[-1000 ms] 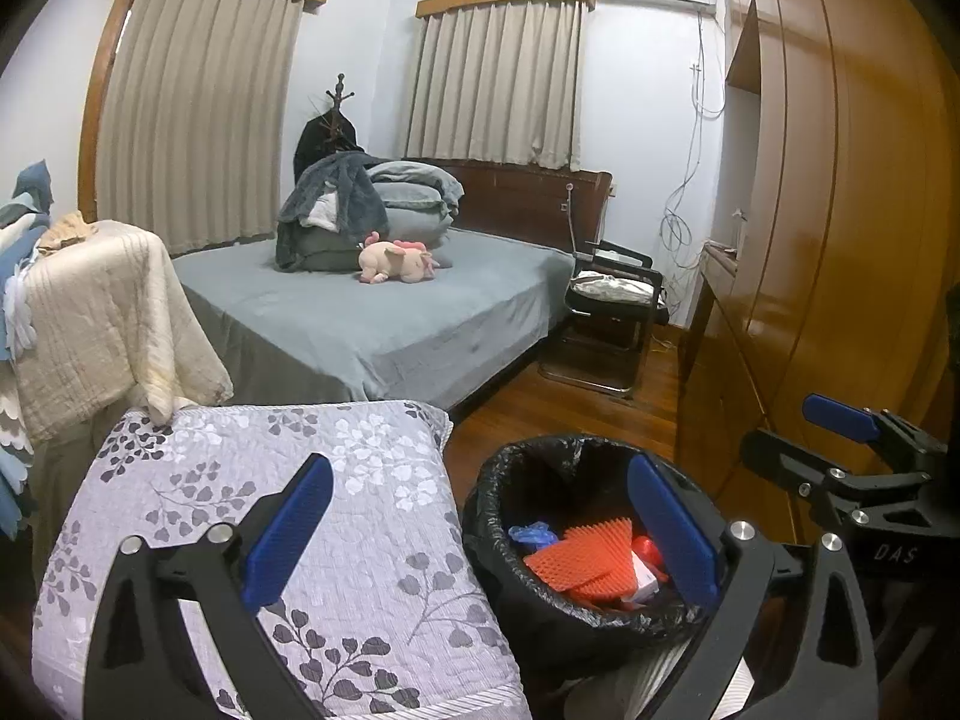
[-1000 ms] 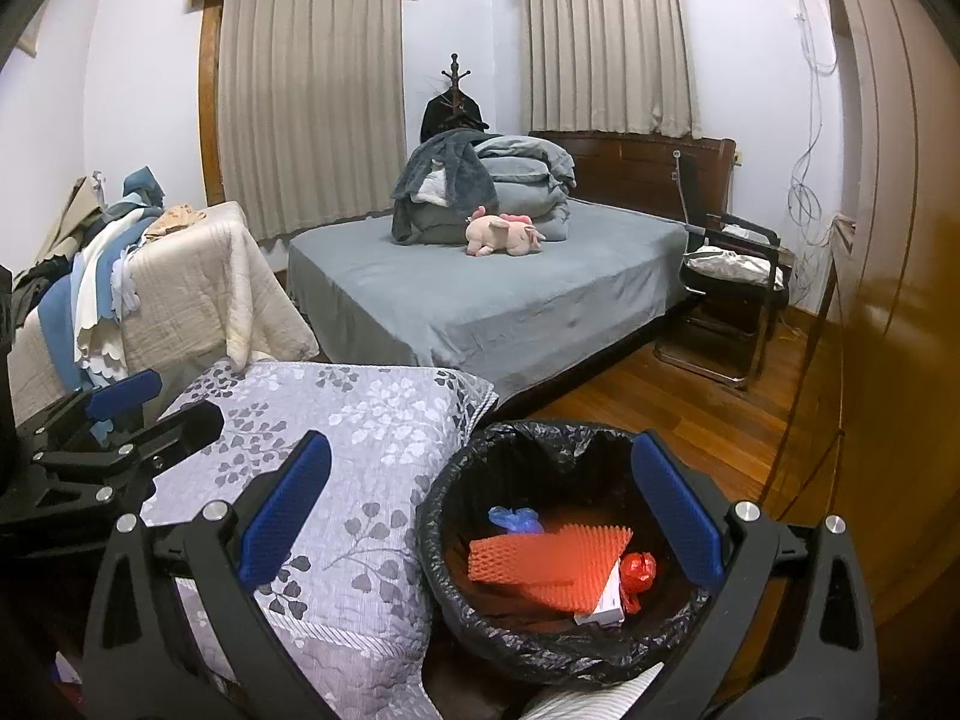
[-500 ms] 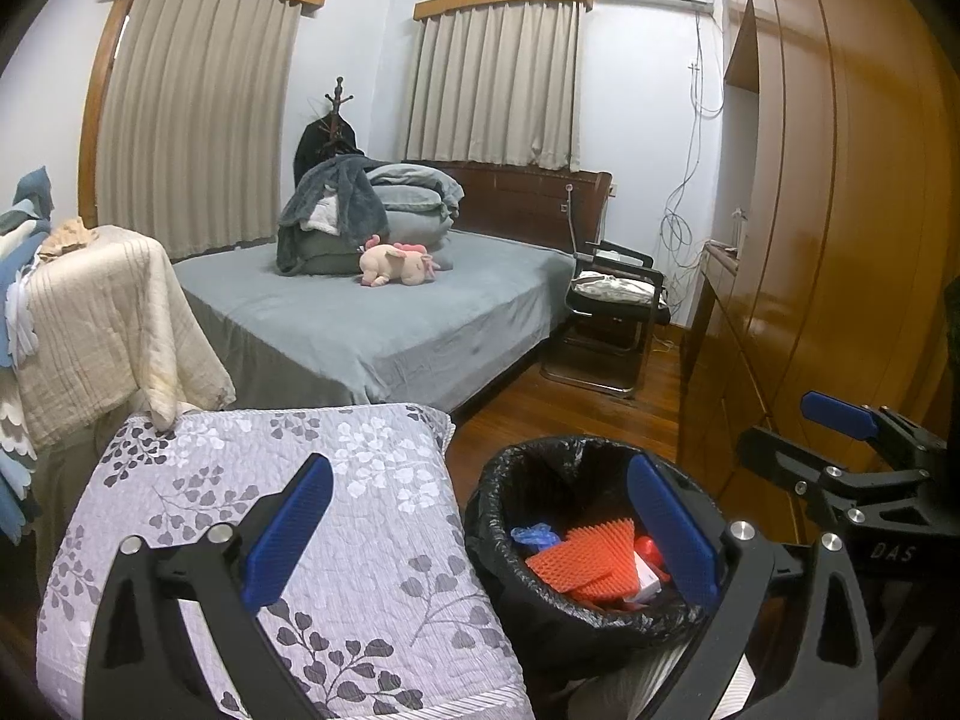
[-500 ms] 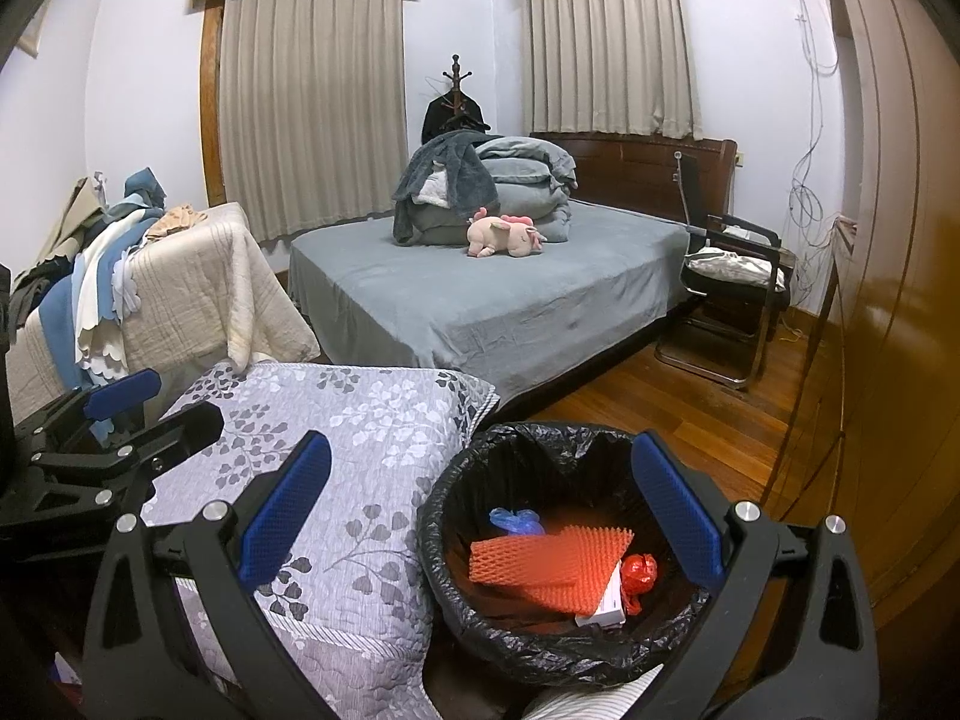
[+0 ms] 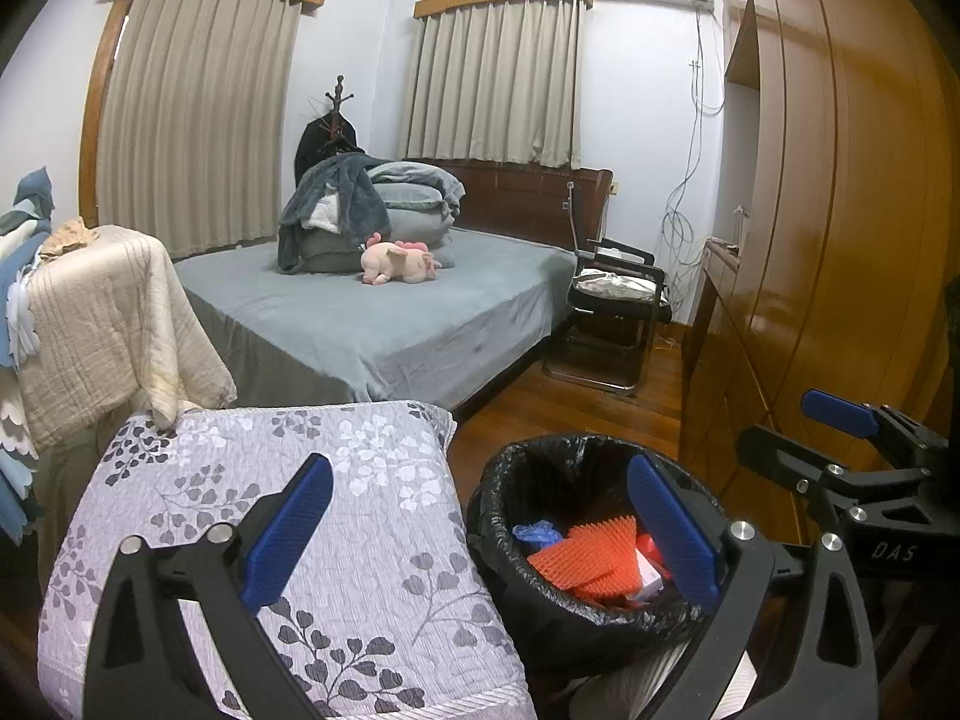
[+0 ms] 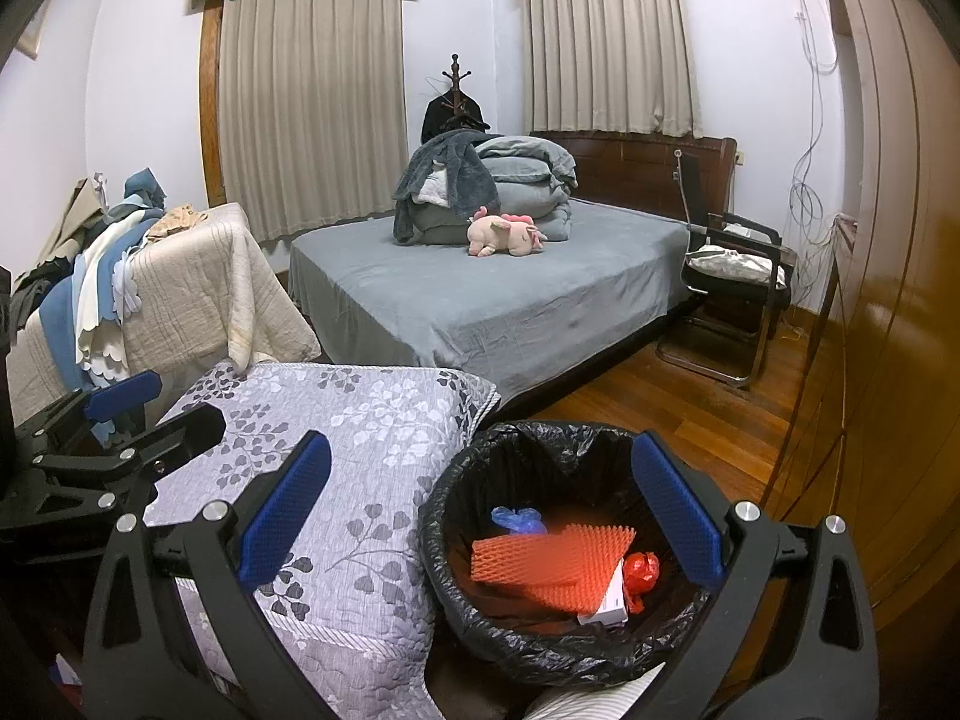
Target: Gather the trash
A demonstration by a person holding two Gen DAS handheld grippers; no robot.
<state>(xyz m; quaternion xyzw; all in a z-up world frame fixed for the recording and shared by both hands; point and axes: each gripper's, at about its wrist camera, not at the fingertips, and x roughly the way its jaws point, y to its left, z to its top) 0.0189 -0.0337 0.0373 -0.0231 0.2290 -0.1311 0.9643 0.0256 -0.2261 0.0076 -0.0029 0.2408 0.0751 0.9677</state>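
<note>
A trash bin lined with a black bag (image 5: 540,468) (image 6: 456,498) stands on the floor below both grippers. Inside lie an orange foam net (image 5: 594,558) (image 6: 546,558), a blue scrap (image 6: 516,519), a red wrapper (image 6: 641,570) and a white box (image 6: 606,606). My left gripper (image 5: 480,531) is open and empty, above the bin's left rim. My right gripper (image 6: 480,519) is open and empty, over the bin. The right gripper also shows at the right edge of the left wrist view (image 5: 840,456), and the left gripper at the left edge of the right wrist view (image 6: 114,438).
A floral grey quilt (image 5: 312,528) (image 6: 360,420) covers furniture left of the bin. Behind are a grey bed (image 5: 384,312) with a pink plush (image 5: 399,261), a chair (image 5: 618,312), a cloth-draped rack (image 5: 102,312) and a wooden wardrobe (image 5: 840,210) close on the right.
Both views have shifted only slightly; the grippers hover nearly still over the bin and stay open and empty.
</note>
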